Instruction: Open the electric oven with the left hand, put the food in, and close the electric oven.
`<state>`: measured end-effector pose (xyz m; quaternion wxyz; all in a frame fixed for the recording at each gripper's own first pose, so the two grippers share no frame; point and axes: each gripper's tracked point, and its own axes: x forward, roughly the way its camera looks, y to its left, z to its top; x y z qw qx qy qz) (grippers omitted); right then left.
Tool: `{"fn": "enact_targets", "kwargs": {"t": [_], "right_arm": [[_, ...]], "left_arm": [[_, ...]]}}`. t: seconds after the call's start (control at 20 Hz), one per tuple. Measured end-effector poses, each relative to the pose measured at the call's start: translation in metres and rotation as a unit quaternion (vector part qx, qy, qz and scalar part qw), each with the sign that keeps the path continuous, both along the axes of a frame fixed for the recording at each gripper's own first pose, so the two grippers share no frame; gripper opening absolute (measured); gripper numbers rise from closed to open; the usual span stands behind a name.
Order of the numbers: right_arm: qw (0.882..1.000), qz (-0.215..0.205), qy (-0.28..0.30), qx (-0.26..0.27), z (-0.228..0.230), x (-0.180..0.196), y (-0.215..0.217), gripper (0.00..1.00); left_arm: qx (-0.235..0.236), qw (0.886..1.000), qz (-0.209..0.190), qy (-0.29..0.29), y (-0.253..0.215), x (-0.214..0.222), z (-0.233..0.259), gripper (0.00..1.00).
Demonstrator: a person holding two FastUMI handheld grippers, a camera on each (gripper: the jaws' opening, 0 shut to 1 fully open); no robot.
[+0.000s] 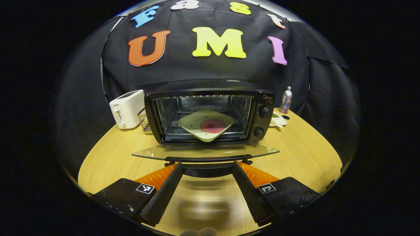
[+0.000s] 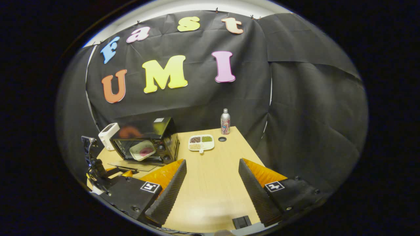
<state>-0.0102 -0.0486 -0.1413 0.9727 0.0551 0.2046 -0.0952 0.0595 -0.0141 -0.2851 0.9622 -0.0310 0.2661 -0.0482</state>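
In the left gripper view the left gripper (image 1: 207,170) stood with its jaws wide apart at the bottom centre of the frame, the dark handle (image 1: 208,159) of the oven door (image 1: 205,151) lying between the fingertips but not pinched by them. The glass door lay dropped flat just above, and behind it, mid-frame, sat the electric oven (image 1: 210,114) with a pale plate (image 1: 205,125) carrying the round pink food (image 1: 213,126) tilted on the wire rack inside.

In the right gripper view the right gripper (image 2: 212,167) was likewise spread and empty (hovering over bare table (image 2: 210,196)), with the oven at centre left.

The door looked stiff, hinged and fragile, being glass; I judged the handle bar the only sensible grip, lifted evenly. The plate seemed light, but smooth and unsteady on the rack.
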Motion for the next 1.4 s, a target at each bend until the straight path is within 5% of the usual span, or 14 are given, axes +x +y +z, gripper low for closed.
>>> {"fn": "enact_targets", "kwargs": {"t": [0.65, 1.1, 1.4], "right_arm": [[0.999, -0.037, -0.015, 0.024, 0.000, 0.001, -0.015, 1.00], [0.999, -0.022, -0.023, 0.019, 0.010, 0.005, 0.003, 0.96], [0.998, -0.001, -0.070, -0.007, 0.055, 0.002, 0.020, 0.96]], "left_arm": [[0.011, 0.999, -0.006, -0.045, 0.003, 0.084, 0.051, 0.98], [0.002, 0.999, -0.009, -0.050, 0.002, 0.066, 0.056, 0.99], [-0.010, 0.995, -0.019, -0.097, 0.002, 0.023, 0.118, 0.99]]}}
